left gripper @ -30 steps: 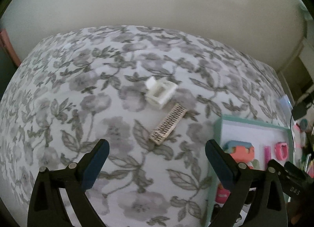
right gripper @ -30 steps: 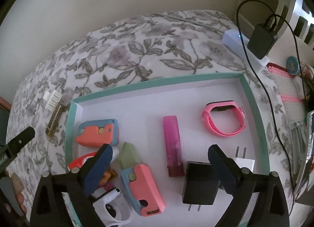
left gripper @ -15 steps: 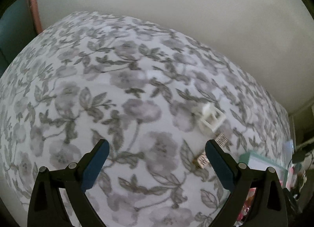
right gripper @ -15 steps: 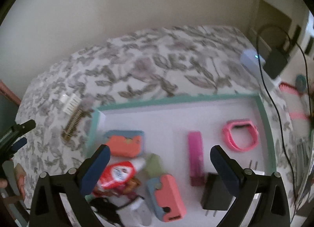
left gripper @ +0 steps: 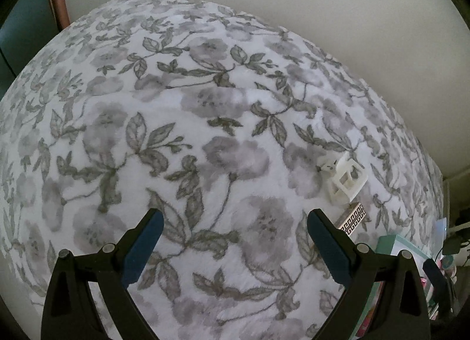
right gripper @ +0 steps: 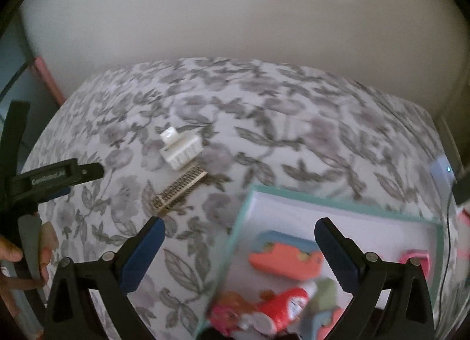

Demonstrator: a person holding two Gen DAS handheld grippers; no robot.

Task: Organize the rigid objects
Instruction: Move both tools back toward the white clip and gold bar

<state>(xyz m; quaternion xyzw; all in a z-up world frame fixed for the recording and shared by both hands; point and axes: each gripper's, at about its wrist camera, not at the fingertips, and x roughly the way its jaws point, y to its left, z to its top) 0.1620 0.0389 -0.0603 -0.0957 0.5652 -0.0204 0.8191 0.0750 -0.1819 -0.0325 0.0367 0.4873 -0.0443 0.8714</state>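
A white plastic claw hair clip (left gripper: 346, 181) (right gripper: 180, 149) lies on the floral bedspread. Beside it lies a flat gold patterned hair clip (left gripper: 354, 221) (right gripper: 179, 191). My left gripper (left gripper: 235, 228) is open over bare fabric, with both clips ahead and to its right. My right gripper (right gripper: 239, 237) is open above the left edge of a teal-rimmed white tray (right gripper: 243, 210). In the tray lie an orange and blue item (right gripper: 286, 257), a red tube (right gripper: 282, 306) and a pink band (right gripper: 414, 260). The clips sit up and left of the right gripper. The right wrist view is motion-blurred.
The bedspread (left gripper: 205, 122) ends at a plain wall. The left gripper's black body (right gripper: 50, 179) and a hand (right gripper: 11, 254) show at the left of the right wrist view. The tray corner (left gripper: 390, 244) shows at the lower right of the left wrist view. A white device with a light (right gripper: 442, 166) sits at right.
Both grippers swung left. The clips slid to the right in the left wrist view; the tray slid down and right in the right wrist view, and the clips moved toward its centre. Both stay open.
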